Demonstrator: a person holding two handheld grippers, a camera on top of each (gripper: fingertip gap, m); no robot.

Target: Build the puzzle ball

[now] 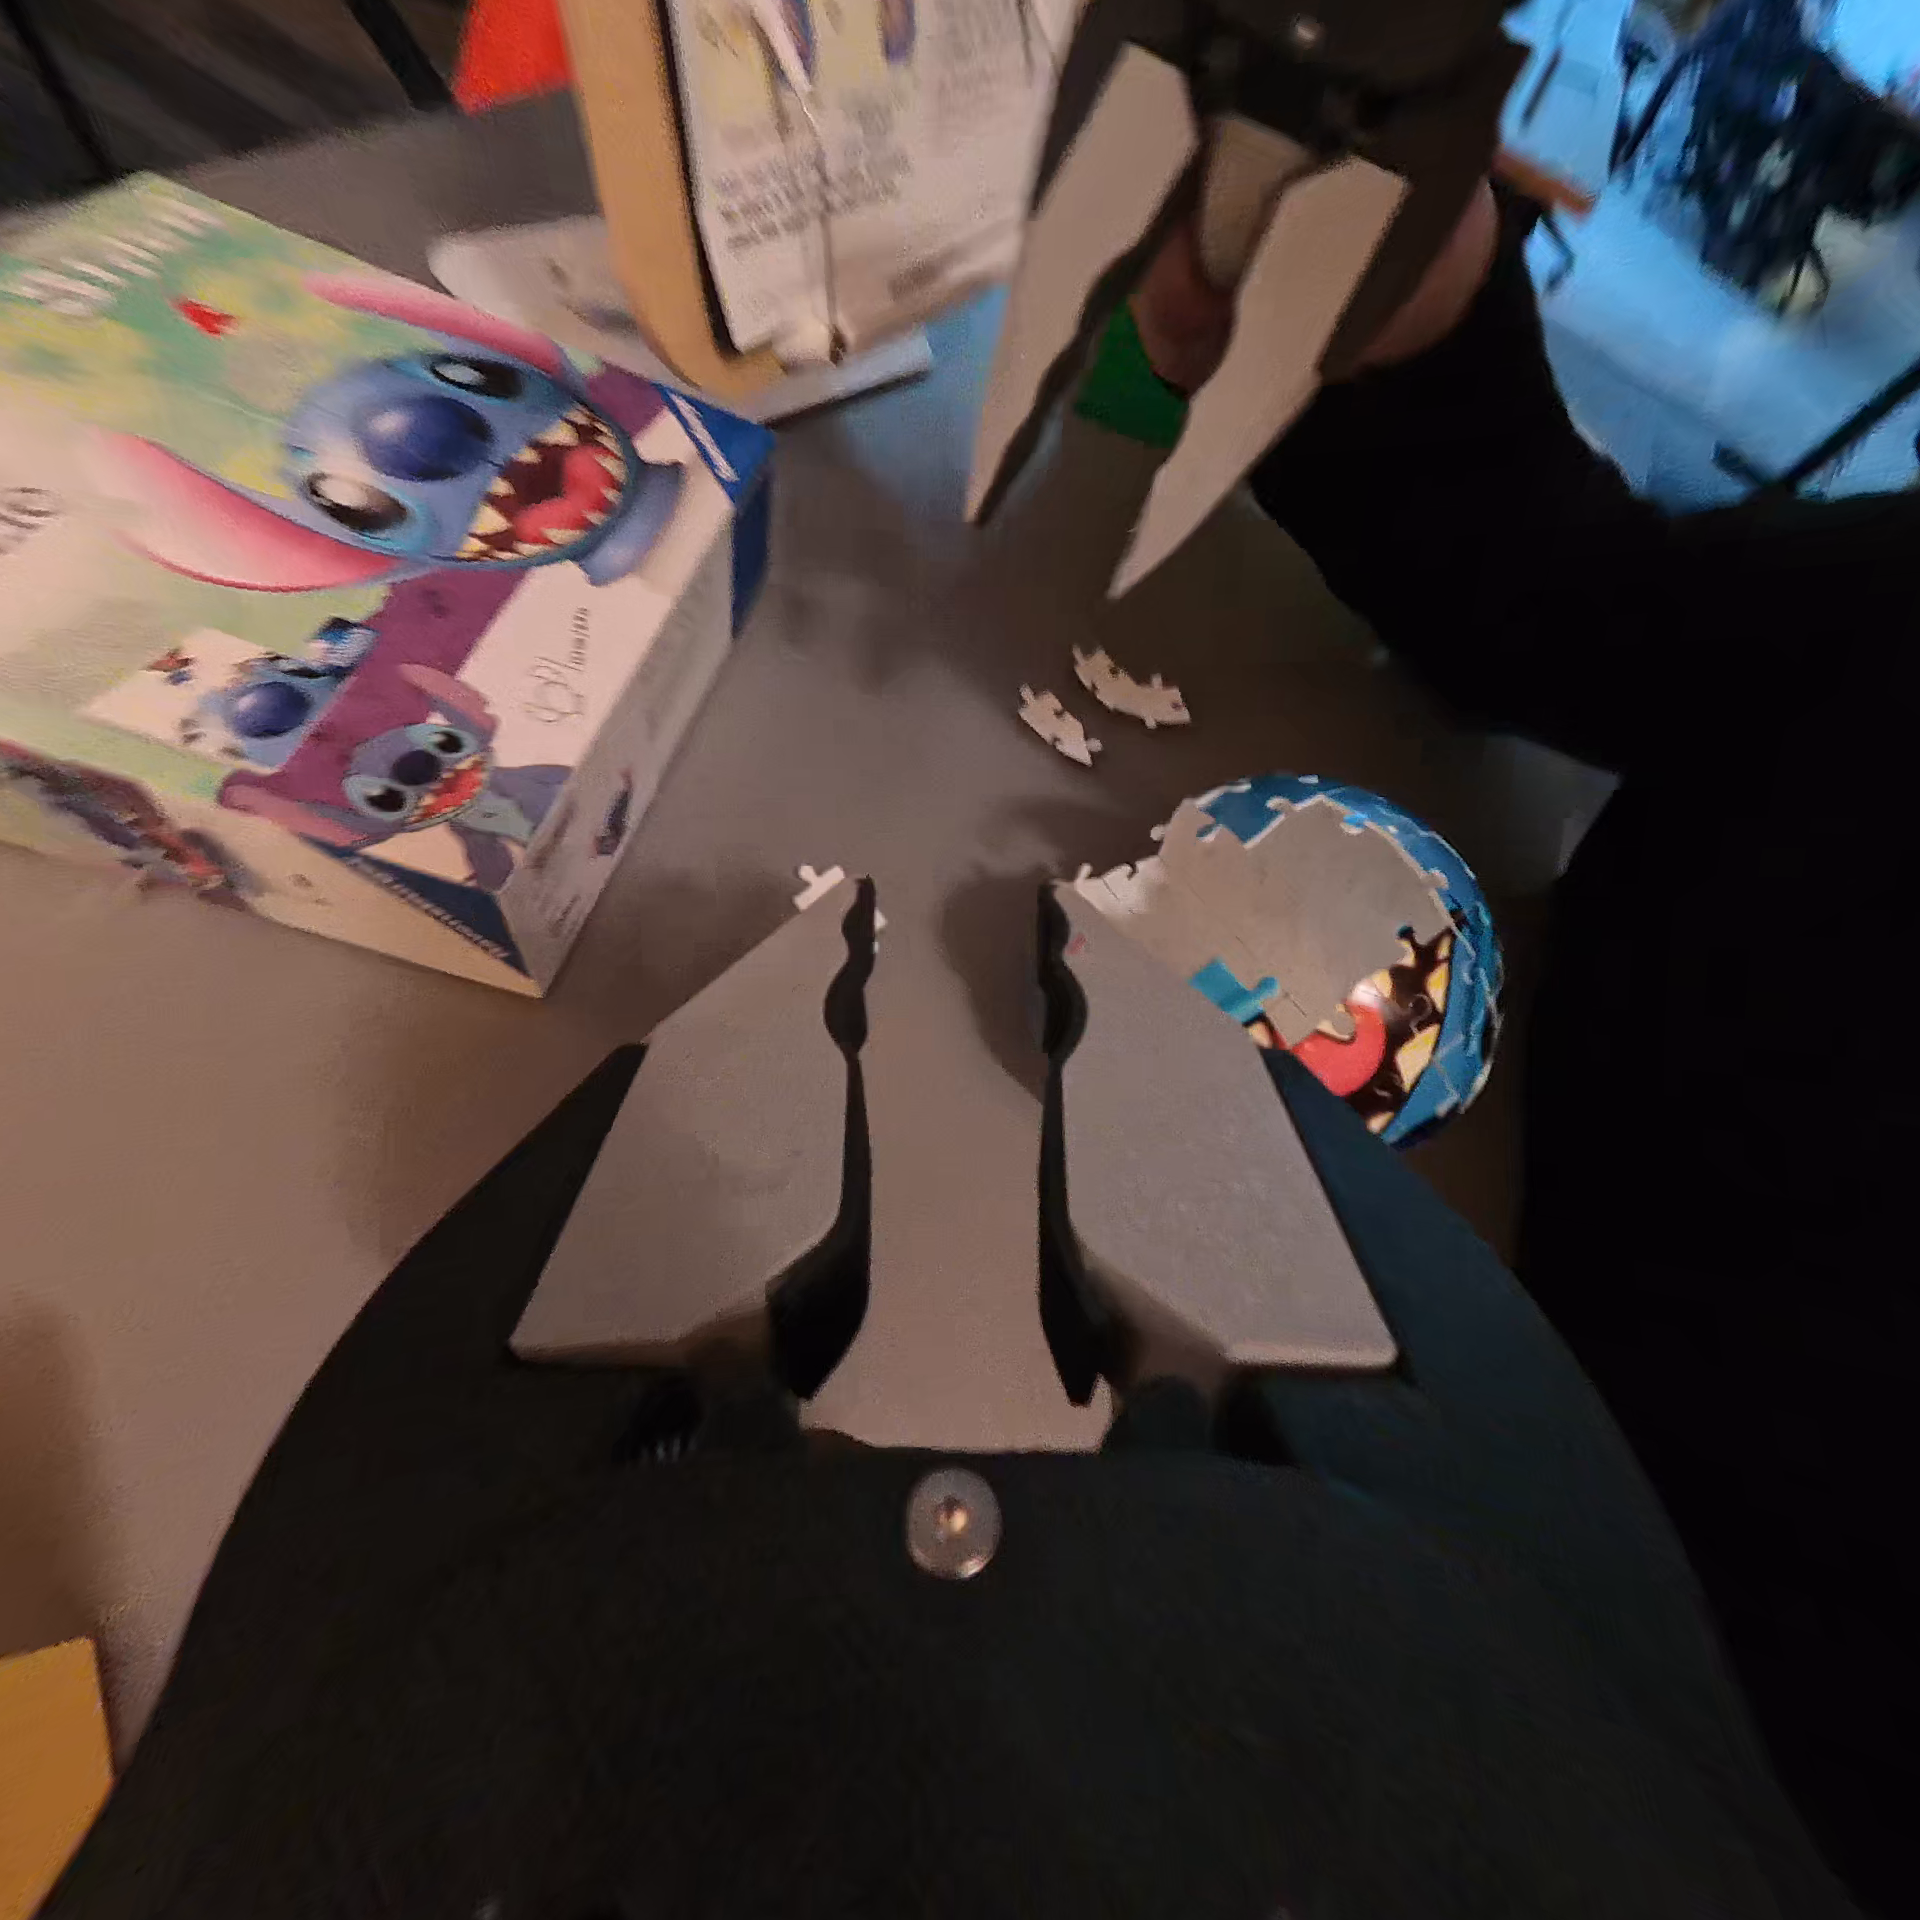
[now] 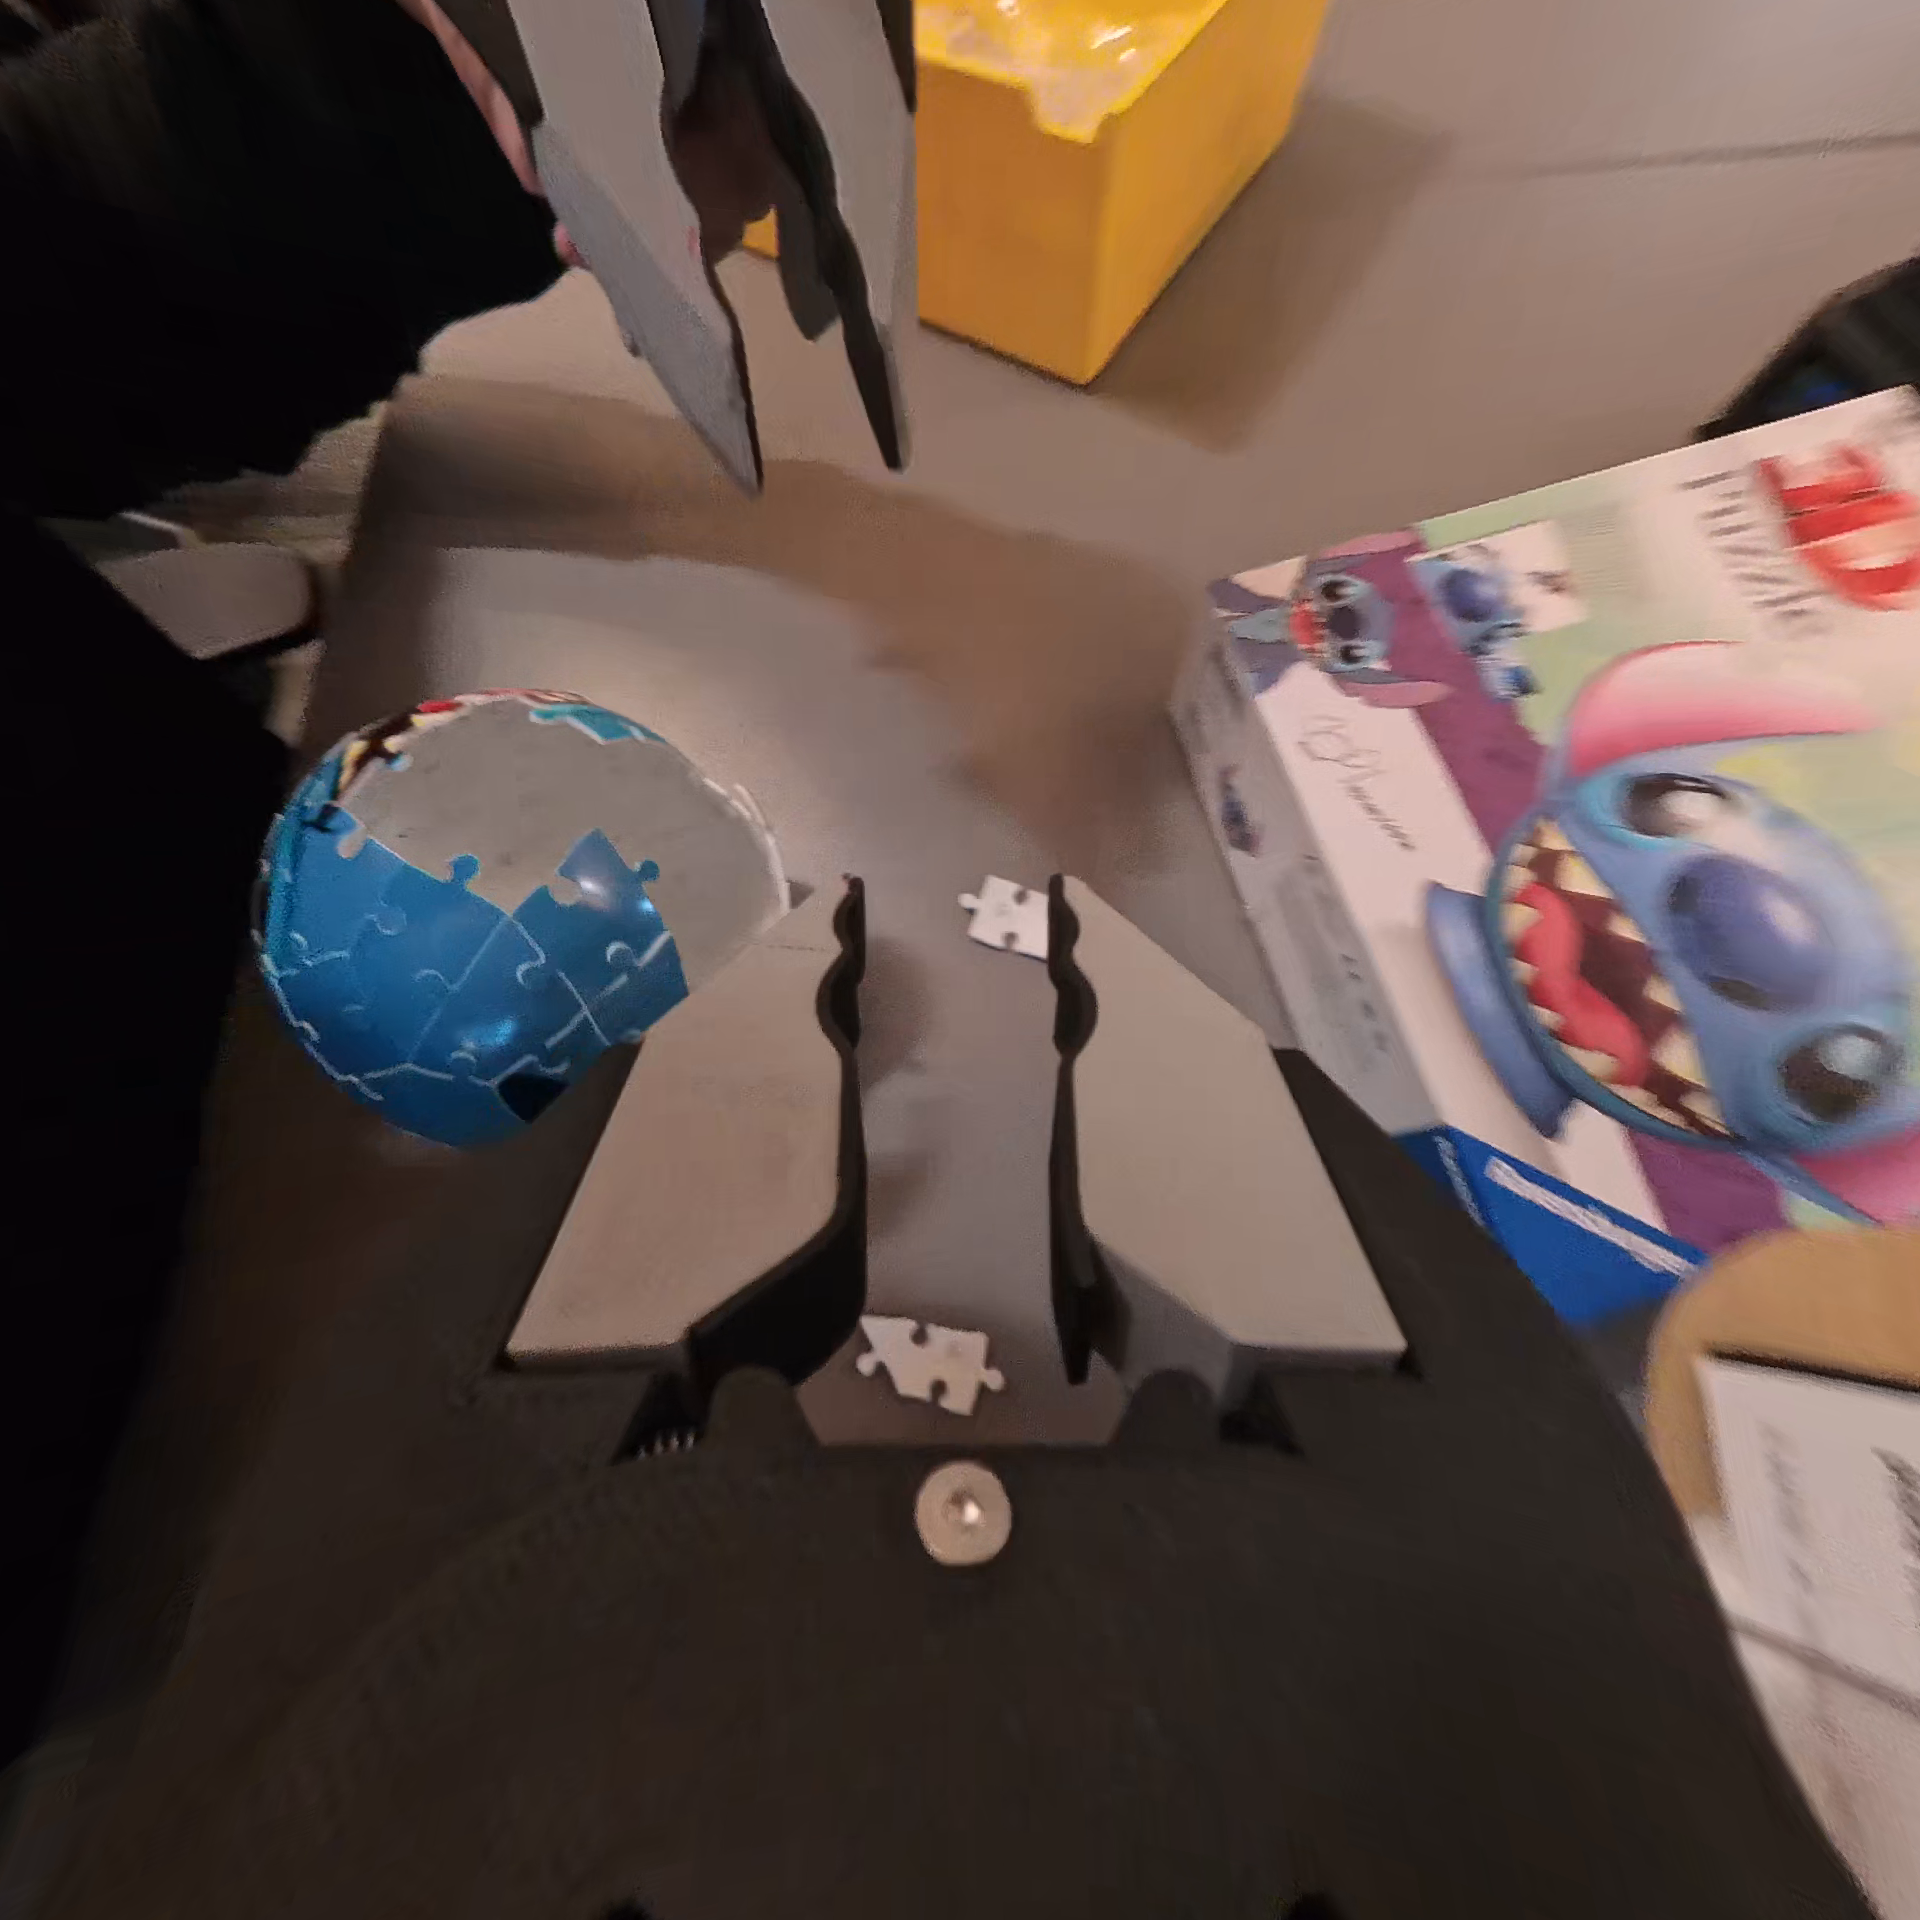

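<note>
The partly built puzzle ball (image 1: 1340, 956) lies on the grey table, blue outside, with its white inside showing through an open gap; it also shows in the right wrist view (image 2: 468, 935). My left gripper (image 1: 956, 894) is open and empty, just left of the ball. My right gripper (image 2: 954, 888) is open and empty, with the ball at its left. Two loose white pieces (image 1: 1101, 707) lie between the grippers. One piece (image 2: 1003, 912) lies by my right fingertip, another piece (image 2: 930, 1348) lies on the table under the finger bases. A piece (image 1: 821, 888) peeks out behind my left fingertip.
The puzzle's printed box (image 1: 364, 582) stands left of my left gripper and shows in the right wrist view (image 2: 1610, 883). A cardboard box with a paper sheet (image 1: 810, 177) stands behind it. A yellow bin (image 2: 1081, 208) is at the far side. A dark-sleeved person is beside the ball. My right fingertips sit around 10 cm from my left ones.
</note>
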